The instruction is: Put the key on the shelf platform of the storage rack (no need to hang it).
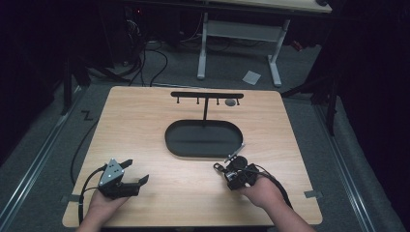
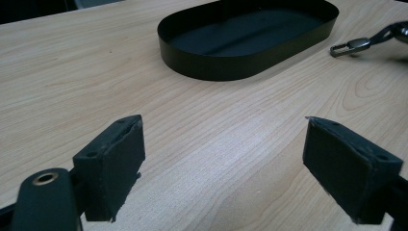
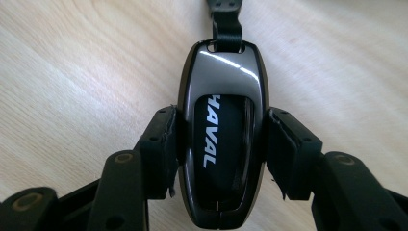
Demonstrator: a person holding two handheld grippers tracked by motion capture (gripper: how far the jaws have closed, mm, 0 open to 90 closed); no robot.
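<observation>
Wooden table (image 1: 145,125) spreads bare around a black oval tray (image 1: 203,138) at its centre, with a hook rack (image 1: 207,95) behind. Near left, the left gripper (image 1: 137,172) gapes, released. Near right, the right gripper (image 1: 227,170) clamps a key fob (image 3: 222,130) beside the tray's rim.

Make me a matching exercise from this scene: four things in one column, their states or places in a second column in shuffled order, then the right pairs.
Things:
1. left gripper
2. right gripper
3. oval tray
4. hook rack

States or places:
A. stands upright behind the tray
B. shut on the key fob
C. open above bare table
D. black, nothing in it

Pairs: 1-C, 2-B, 3-D, 4-A
</observation>
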